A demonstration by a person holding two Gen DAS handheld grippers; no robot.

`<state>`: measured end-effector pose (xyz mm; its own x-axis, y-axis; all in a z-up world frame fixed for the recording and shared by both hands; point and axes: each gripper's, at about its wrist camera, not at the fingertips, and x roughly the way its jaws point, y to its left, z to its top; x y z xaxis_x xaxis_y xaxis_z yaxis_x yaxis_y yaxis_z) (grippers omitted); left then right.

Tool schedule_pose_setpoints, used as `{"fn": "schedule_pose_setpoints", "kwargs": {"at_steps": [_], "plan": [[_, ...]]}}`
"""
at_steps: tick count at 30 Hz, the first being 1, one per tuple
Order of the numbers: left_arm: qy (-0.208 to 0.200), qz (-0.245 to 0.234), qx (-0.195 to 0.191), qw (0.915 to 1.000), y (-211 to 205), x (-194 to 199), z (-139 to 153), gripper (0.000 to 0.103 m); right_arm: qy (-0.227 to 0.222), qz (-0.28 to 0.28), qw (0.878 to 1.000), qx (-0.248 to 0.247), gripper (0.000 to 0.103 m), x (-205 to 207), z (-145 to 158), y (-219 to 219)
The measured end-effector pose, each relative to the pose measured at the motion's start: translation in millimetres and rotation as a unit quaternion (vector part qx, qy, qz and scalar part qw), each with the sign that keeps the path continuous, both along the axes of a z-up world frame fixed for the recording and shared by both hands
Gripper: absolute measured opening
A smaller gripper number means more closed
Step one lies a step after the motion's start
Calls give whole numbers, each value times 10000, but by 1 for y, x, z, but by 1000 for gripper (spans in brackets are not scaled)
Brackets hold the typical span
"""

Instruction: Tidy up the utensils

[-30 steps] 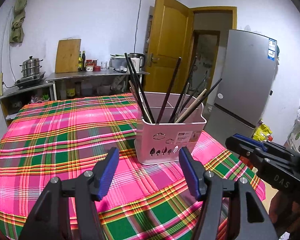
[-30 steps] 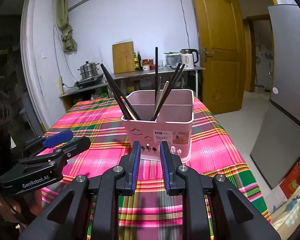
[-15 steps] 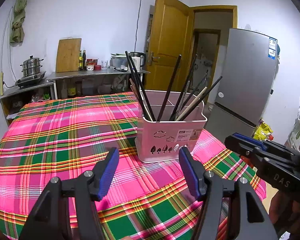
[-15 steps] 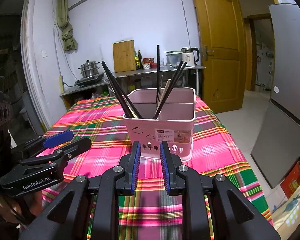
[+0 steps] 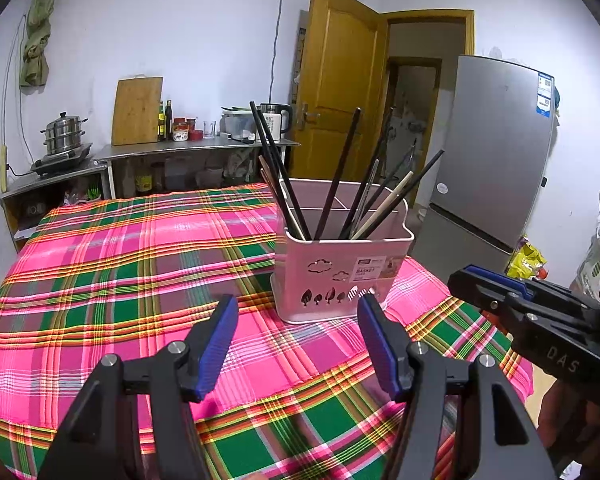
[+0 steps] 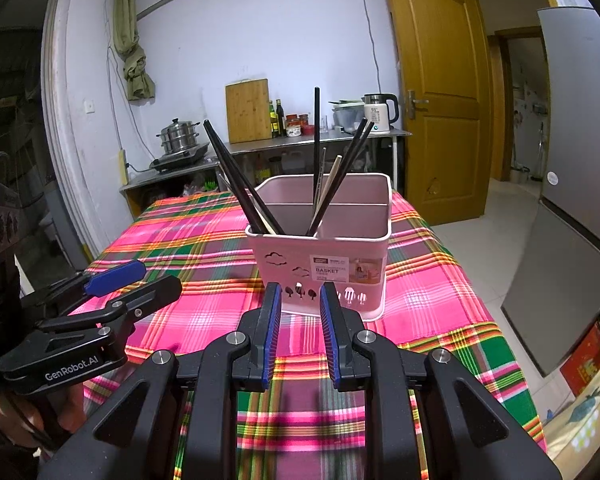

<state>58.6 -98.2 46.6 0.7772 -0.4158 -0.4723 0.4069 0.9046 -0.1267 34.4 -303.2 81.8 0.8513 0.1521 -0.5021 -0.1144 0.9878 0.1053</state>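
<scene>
At twelve o'clock of both tongs stands the pink basket point(image 6: 320, 264) on the desk point(image 6: 204, 248), chopsticks point(image 6: 236, 178) leaning in its near compartments. I hold my left tongs point(image 5: 294, 312) spread wide and my right tongs point(image 6: 300, 300) narrowly parted, both empty. Whether sorting is ending or starting, I cannot judge.

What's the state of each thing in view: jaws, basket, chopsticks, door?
left gripper: jaws wide open, empty, above the tablecloth.
right gripper: jaws narrowly apart, empty.
pink basket: upright on the tablecloth, apart from both grippers.
chopsticks: standing tilted inside the basket, leaning on its rim.
yellow door: open.
fridge: doors closed.
</scene>
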Motion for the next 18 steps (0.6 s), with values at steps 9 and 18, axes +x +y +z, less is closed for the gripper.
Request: {"fn": "schedule_pose_setpoints", "kwargs": {"at_steps": [9, 18], "plan": [[-75, -26, 13, 10000, 0, -3, 1, 64, 6, 0, 10000, -7, 21, 0, -1, 1], [-122, -66, 62, 9999, -2, -5, 0, 64, 17, 1, 10000, -10, 21, 0, -3, 1]]}}
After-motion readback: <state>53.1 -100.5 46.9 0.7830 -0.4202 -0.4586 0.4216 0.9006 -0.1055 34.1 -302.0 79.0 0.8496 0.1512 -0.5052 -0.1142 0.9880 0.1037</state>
